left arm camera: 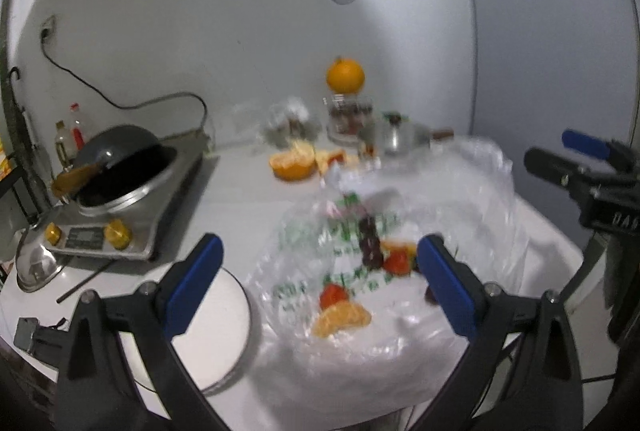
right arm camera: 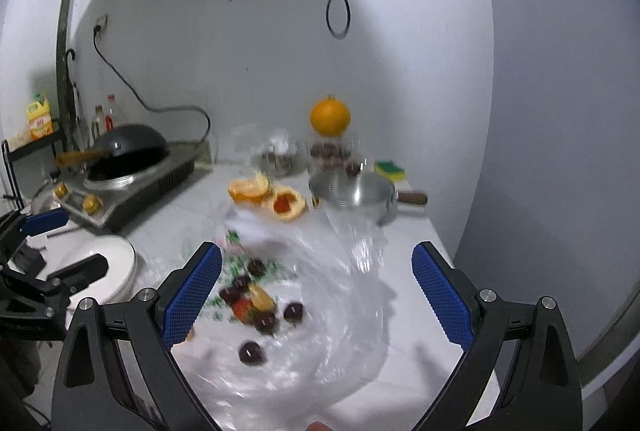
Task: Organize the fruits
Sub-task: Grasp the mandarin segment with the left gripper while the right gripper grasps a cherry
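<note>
A clear plastic bag (left arm camera: 400, 263) with green print lies on the white counter, also in the right wrist view (right arm camera: 328, 295). In and on it lie dark cherries (right arm camera: 252, 352), small red fruits (left arm camera: 334, 295) and an orange segment (left arm camera: 340, 319). My left gripper (left arm camera: 320, 283) is open and empty, above the bag's near side. My right gripper (right arm camera: 316, 295) is open and empty, above the bag. A white plate (right arm camera: 108, 263) sits left of the bag. A whole orange (left arm camera: 345, 76) rests on a glass jar at the back.
An induction cooker with a dark wok (left arm camera: 120, 171) stands at the left. Peeled orange pieces (right arm camera: 264, 195), a steel pot (right arm camera: 356, 195), a sponge (right arm camera: 389, 169) and glass jars (left arm camera: 350, 119) stand at the back. The counter's right edge (right arm camera: 448, 255) is near.
</note>
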`<state>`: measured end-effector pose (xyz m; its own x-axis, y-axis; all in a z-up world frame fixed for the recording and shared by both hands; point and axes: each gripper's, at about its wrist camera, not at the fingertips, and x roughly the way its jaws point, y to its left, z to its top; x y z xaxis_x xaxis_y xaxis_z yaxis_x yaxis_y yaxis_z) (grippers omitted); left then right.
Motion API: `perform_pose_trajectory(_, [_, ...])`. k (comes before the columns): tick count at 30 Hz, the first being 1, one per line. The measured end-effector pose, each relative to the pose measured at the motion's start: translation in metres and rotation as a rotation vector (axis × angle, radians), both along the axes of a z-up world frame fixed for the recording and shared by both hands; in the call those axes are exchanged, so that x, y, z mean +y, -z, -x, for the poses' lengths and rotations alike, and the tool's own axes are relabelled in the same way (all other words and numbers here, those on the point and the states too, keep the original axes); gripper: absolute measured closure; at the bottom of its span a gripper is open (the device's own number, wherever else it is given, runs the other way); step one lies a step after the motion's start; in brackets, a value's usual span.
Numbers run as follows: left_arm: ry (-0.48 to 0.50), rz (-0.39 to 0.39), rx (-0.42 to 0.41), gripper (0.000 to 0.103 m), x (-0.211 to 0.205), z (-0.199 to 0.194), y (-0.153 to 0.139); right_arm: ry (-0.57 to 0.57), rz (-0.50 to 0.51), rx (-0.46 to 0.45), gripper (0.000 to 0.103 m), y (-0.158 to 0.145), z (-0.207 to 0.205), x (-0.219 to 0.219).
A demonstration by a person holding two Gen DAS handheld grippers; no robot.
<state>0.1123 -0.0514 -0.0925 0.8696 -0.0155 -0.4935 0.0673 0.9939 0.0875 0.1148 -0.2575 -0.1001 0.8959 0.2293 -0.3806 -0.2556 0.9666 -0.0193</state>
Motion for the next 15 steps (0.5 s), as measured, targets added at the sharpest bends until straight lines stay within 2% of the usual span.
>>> perform_pose_trajectory(5, [0.010,-0.039,0.099,0.005,-0.016,-0.019,0.037,-0.040,0.003,0.071,0.005,0.025,-0.012,-0.008])
perform_pose_trajectory(11, [0.022,-0.098,0.184,0.006,-0.026,-0.037,0.072,-0.116,-0.021,0.086,0.005,0.036,-0.016,-0.006])
perform_pose_trajectory(13, [0.025,-0.113,0.208,0.015,-0.027,-0.039,0.077,-0.148,-0.029,0.081,0.005,0.037,-0.017,-0.004])
perform_pose_trajectory(15, [0.030,-0.121,0.232,0.019,-0.028,-0.042,0.084,-0.183,-0.037,0.082,0.013,0.039,-0.018,-0.001])
